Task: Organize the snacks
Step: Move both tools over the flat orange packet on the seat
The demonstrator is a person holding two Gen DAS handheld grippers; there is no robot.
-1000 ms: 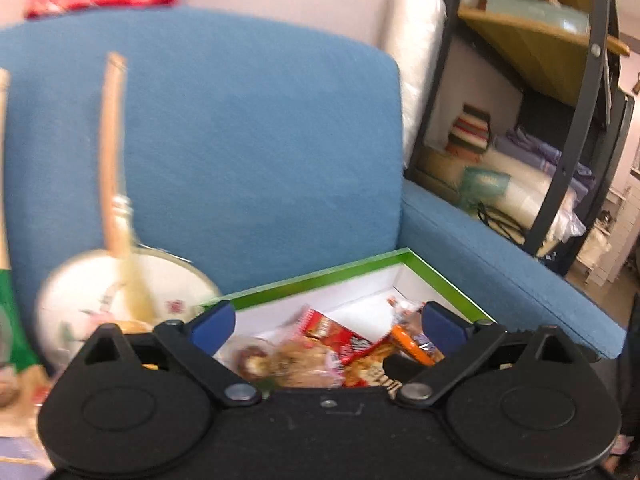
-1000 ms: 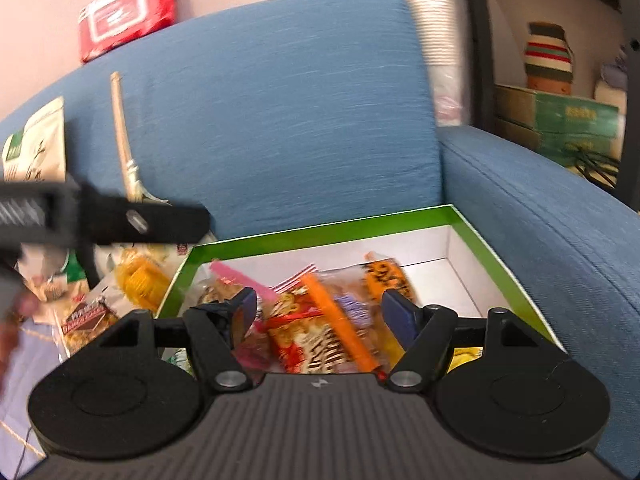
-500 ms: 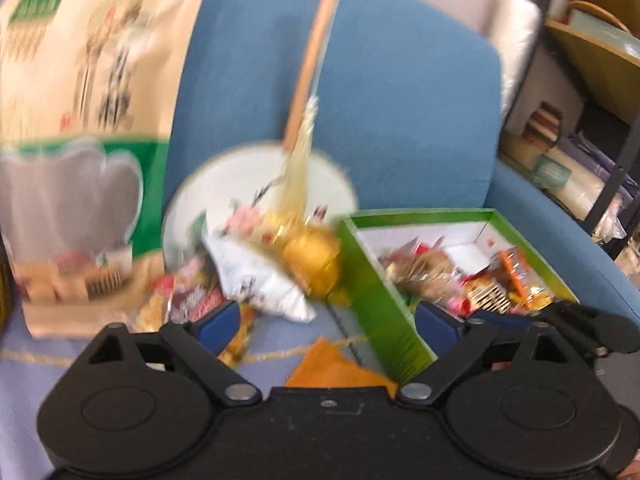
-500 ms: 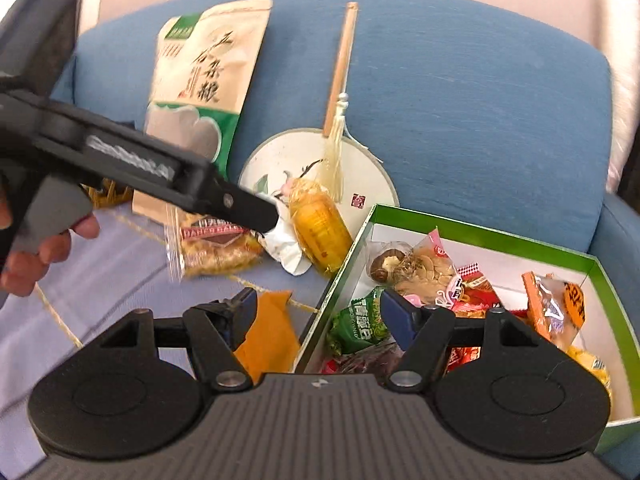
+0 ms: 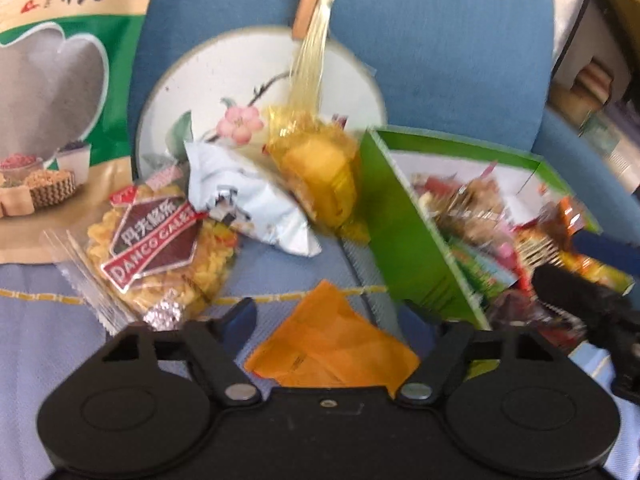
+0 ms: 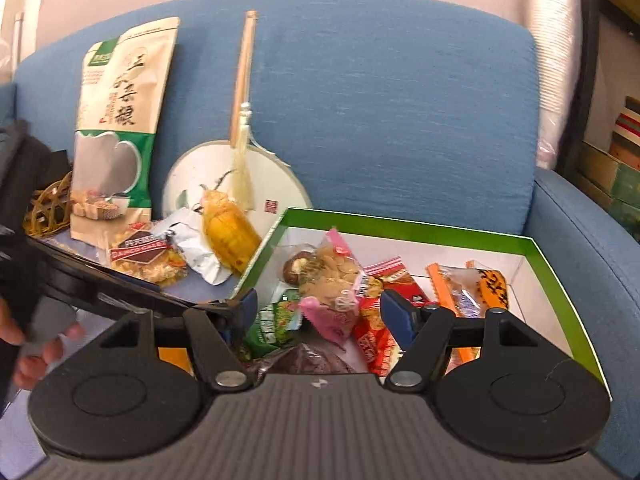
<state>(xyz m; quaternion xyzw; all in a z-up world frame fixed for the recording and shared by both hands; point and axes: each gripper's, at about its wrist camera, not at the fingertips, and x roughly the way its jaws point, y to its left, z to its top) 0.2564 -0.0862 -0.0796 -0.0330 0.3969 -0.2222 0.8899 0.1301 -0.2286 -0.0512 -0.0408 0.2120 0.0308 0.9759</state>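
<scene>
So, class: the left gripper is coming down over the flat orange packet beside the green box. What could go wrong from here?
1. The orange packet lies flat on the cushion, so the left gripper, whose fingers have just been closing, may slide over it or pinch the cloth.
2. The green box stands close by, so a finger could nudge its wall.
3. The right gripper hovers near, so the two may bump.

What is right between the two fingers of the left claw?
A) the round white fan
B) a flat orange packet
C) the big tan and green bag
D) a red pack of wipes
B: in the left wrist view the flat orange packet lies on the blue seat between the open fingers of the left claw, whose jaws have just been closing, not yet pressing it.
</scene>
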